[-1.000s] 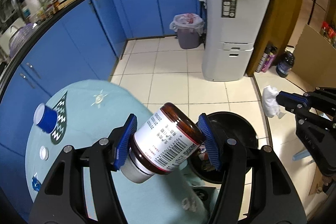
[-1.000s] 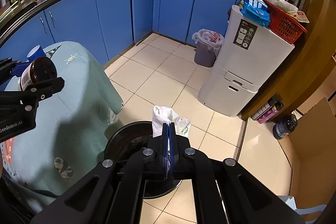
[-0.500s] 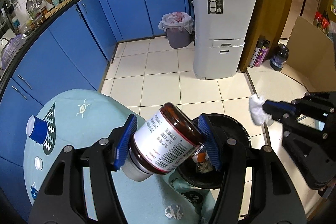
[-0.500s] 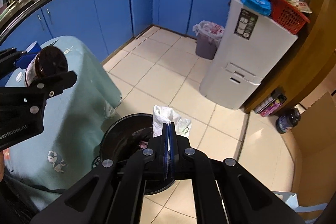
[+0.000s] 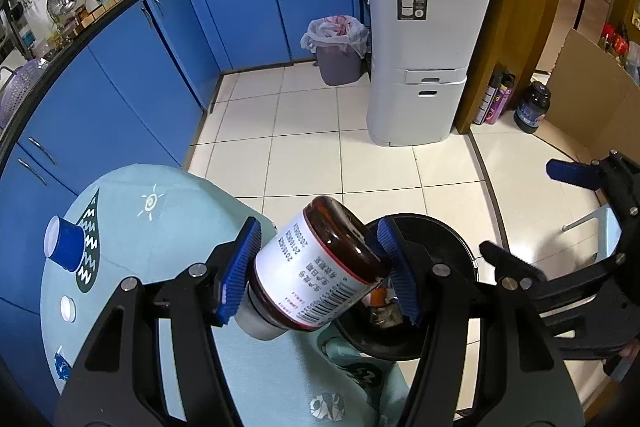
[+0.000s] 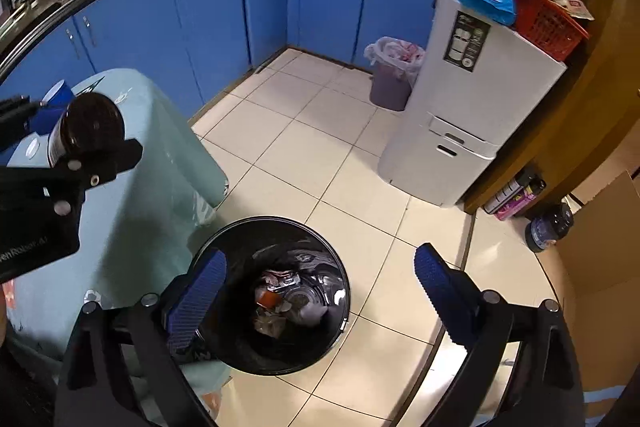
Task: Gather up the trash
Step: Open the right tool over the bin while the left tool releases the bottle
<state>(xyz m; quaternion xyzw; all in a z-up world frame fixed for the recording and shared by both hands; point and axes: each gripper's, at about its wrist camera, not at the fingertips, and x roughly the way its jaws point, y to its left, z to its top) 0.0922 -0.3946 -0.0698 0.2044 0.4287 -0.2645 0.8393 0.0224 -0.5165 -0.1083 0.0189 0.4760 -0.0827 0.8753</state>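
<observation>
Drop-off step: right tongs point(image 6: 320, 283) have just been opening, now spread wide and empty above the round black bin point(image 6: 224, 247), which holds crumpled scraps. Left tongs point(image 5: 320, 273) clench a brown glass bottle point(image 5: 320, 271), white paper label, tilted, cap toward camera, over the tabletop point(image 5: 192, 211) edge. Next, likely: carry bottle over the bin, release.

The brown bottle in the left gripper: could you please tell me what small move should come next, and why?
Probably carry the brown bottle a little further over the black bin before letting go. The left gripper grips it above the table edge, only partly over the bin. The right gripper, jaws just opened and empty, hangs over the bin.
</observation>
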